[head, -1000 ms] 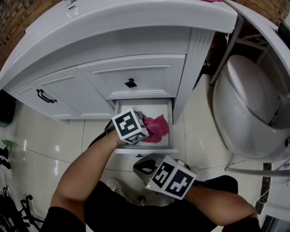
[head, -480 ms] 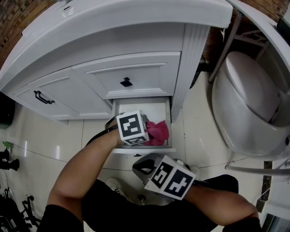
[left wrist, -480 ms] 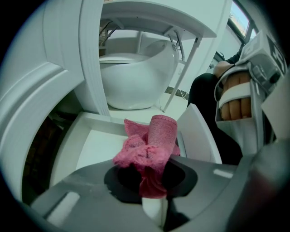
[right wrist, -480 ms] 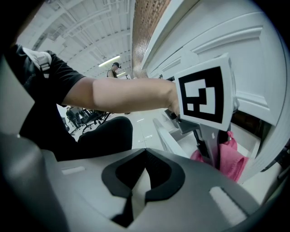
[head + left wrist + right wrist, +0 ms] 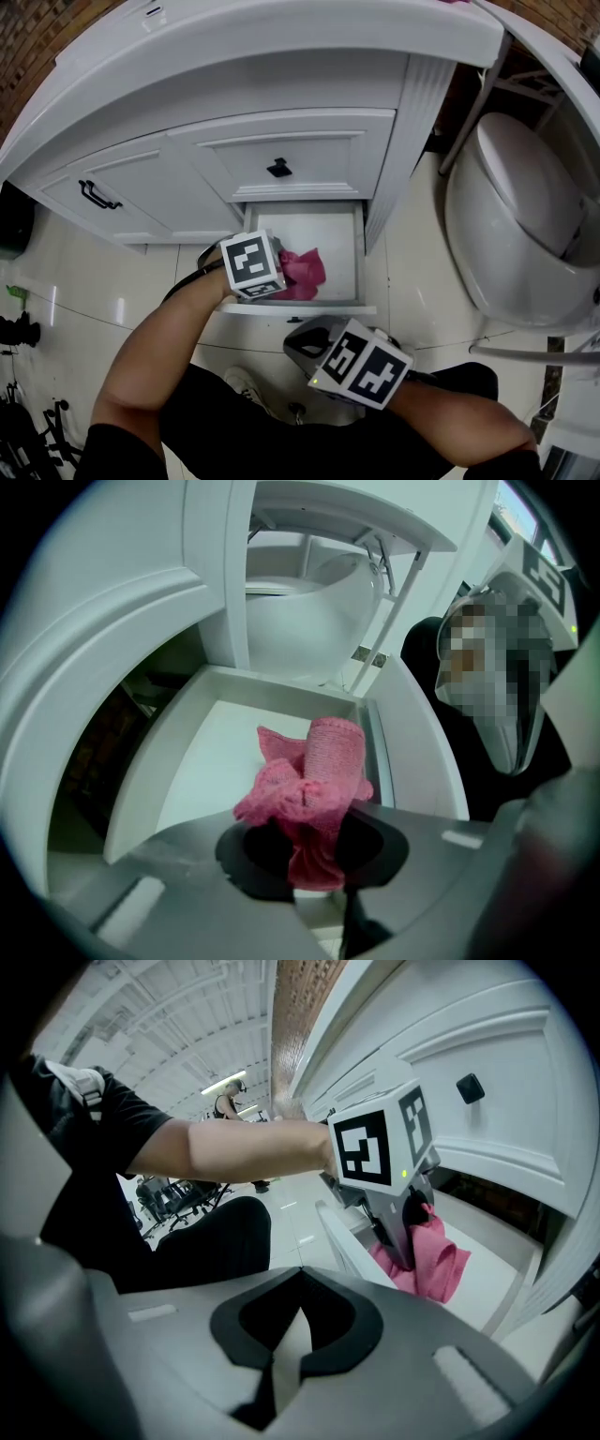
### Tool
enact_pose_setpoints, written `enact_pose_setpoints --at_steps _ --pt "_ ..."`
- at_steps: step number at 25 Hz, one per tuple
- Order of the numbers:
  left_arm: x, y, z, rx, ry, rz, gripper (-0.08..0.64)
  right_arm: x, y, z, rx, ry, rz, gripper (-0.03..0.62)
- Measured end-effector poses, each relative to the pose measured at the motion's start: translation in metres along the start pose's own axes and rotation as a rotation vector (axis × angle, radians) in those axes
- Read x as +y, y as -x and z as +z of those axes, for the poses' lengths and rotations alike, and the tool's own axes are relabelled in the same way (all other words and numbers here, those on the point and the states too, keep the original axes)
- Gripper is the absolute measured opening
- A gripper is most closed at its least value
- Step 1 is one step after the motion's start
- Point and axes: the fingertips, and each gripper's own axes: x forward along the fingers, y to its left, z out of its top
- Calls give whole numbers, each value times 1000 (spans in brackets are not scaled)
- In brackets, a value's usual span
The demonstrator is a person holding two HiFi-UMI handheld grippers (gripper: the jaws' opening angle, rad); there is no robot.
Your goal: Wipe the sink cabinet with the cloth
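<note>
Left tool (image 5: 312, 850) clamped on cloth (image 5: 317, 775) in drawer (image 5: 211, 752), right tool (image 5: 298, 1327) closed per own view

head view steeply down — all share drawer (image 5: 309, 234)

Grey plastic left gripper (image 5: 314, 850) and right gripper (image 5: 289, 1340), black jaw pads, each carrying a white cube (image 5: 251, 265) with black square markers, small green light (image 5: 312, 382), black short sleeves (image 5: 127, 448), black trousers (image 5: 281, 441), white shoe (image 5: 246, 382)
</note>
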Motion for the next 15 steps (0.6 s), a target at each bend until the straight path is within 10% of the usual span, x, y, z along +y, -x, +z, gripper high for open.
enact_pose_setpoints --at_steps 15 --pt "5 14 -42 23 56 39 86 6 -16 1 32 2 -12 6"
